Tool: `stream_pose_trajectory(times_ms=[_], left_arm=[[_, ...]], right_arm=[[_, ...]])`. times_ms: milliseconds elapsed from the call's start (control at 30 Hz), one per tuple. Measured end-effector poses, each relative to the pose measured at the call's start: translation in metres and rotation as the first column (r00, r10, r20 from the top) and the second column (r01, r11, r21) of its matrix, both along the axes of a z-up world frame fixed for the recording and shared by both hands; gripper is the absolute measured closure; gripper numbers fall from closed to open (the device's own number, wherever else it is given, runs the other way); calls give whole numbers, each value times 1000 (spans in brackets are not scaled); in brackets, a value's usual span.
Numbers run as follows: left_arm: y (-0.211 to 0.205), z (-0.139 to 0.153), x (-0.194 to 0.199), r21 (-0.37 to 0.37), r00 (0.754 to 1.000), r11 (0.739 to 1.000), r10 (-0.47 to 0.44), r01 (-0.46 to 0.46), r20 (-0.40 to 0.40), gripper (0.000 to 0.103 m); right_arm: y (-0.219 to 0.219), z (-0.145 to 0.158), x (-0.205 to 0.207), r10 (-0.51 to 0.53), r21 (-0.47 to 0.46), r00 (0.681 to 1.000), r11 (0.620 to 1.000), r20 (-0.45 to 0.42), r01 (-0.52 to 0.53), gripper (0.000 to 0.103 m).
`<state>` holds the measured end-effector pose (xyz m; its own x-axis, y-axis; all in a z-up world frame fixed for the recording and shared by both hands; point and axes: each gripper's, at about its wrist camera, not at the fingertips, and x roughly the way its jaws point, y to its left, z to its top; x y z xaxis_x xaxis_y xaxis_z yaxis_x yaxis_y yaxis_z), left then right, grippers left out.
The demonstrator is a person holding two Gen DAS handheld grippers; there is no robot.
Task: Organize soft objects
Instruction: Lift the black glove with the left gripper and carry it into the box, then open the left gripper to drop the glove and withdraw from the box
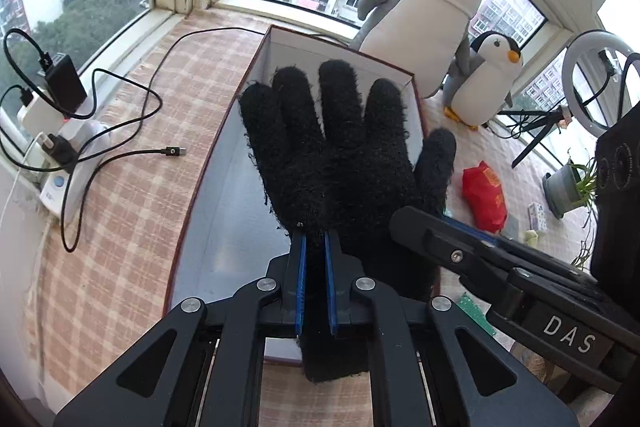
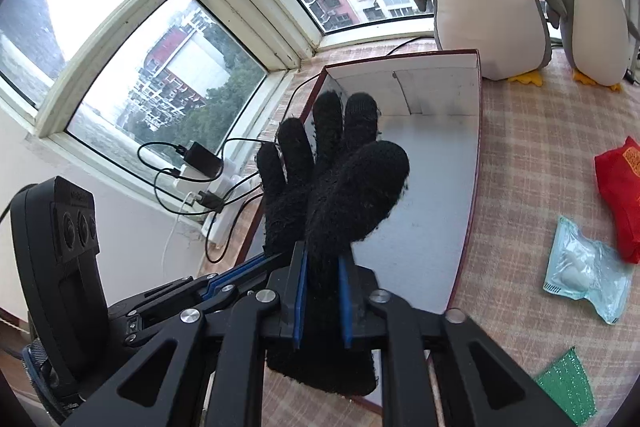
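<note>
Since both grippers, left gripper and right gripper, have fingers clamped on the black glove, it hangs centre-frame over the open box, probably for dropping in.

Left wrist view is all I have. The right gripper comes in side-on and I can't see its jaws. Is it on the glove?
Observer: Yes. In the right wrist view, the right gripper has both blue pads pressed on the black glove, just above the cuff.
Operator: The glove hides the right half of the box floor from me. Anything lying there?
Observer: No. That side of the box shows bare grey floor.
Operator: Far wall?
Observer: Plain white, with a folded flap flat against it. Nothing leans on it.
</note>
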<state>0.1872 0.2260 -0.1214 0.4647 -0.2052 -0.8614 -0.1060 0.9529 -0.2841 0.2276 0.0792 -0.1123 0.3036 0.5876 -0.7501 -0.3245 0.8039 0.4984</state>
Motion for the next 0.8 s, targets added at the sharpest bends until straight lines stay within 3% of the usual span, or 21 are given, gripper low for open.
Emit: stream_pose_trajectory(times_ms=[33, 100, 133, 167, 533, 800], left_arm=[[3, -3, 2, 11, 1000, 1000, 13, -13, -14, 85], [8, -5, 3, 5, 999, 1000, 26, -26, -23, 62], [11, -6, 2, -1, 999, 1000, 32, -32, -17, 61], [13, -6, 2, 1, 999, 999, 35, -35, -14, 61], [4, 5, -12, -21, 1000, 999, -24, 25, 15, 61], [-16, 29, -38, -38, 997, 998, -49, 51, 63, 61]], right_arm=[[0, -1, 1, -9, -11, 1000, 1000, 7, 9, 85], [-2, 1, 1, -22, -17, 1000, 1000, 19, 22, 66], [-1, 2, 1, -28, -20, 999, 999, 30, 29, 53], [-4, 5, -1, -38, -32, 998, 999, 58, 40, 49], [-49, 30, -24, -78, -54, 990, 995, 114, 85, 49], [-147, 54, -59, -170, -43, 974, 983, 150, 178, 48]])
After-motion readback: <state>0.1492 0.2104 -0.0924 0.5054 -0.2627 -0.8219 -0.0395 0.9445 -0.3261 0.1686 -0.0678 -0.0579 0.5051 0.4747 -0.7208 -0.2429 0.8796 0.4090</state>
